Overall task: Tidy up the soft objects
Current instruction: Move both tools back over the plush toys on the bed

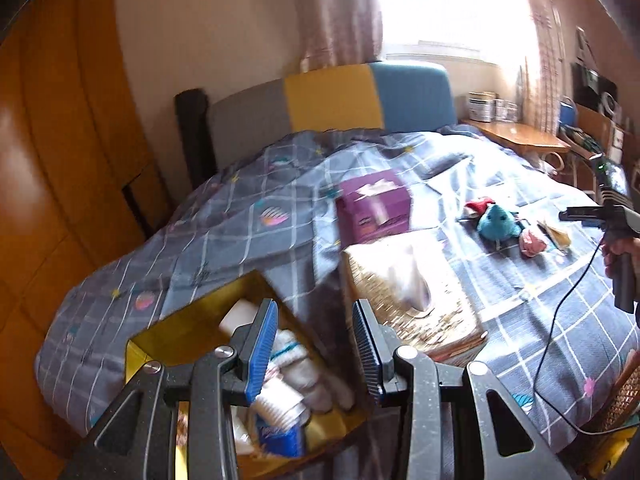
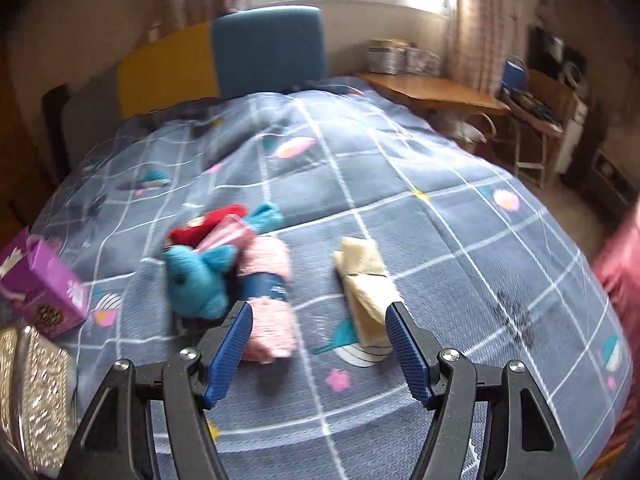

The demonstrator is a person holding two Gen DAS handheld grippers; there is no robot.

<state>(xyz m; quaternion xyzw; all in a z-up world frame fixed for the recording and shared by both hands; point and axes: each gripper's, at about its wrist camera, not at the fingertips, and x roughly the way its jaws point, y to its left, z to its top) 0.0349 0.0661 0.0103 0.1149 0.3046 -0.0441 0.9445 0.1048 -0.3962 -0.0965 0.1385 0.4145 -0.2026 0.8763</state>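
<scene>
On the checked quilt (image 2: 360, 184) lie a teal plush toy (image 2: 196, 280), a red soft item (image 2: 208, 224), a pink sock roll with a dark blue band (image 2: 266, 276) and a cream sock (image 2: 364, 280). My right gripper (image 2: 319, 310) hovers open just in front of them, the pink roll by its left finger and the cream sock by its right; nothing is between the pads. My left gripper (image 1: 316, 308) stands open and holds nothing, above the right edge of a yellow box (image 1: 192, 316) that contains white socks (image 1: 296, 360). The teal toy (image 1: 498, 222) also shows in the left wrist view.
A purple tissue box (image 1: 372, 208) and a gold tissue box (image 1: 412, 304) sit on the bed between the yellow box and the toys. A wooden wardrobe (image 1: 60, 160) is at the left and a wooden table (image 2: 432, 88) at the right. A hand (image 1: 616, 252) holds the right gripper, its black cable (image 1: 560, 320) trailing over the quilt.
</scene>
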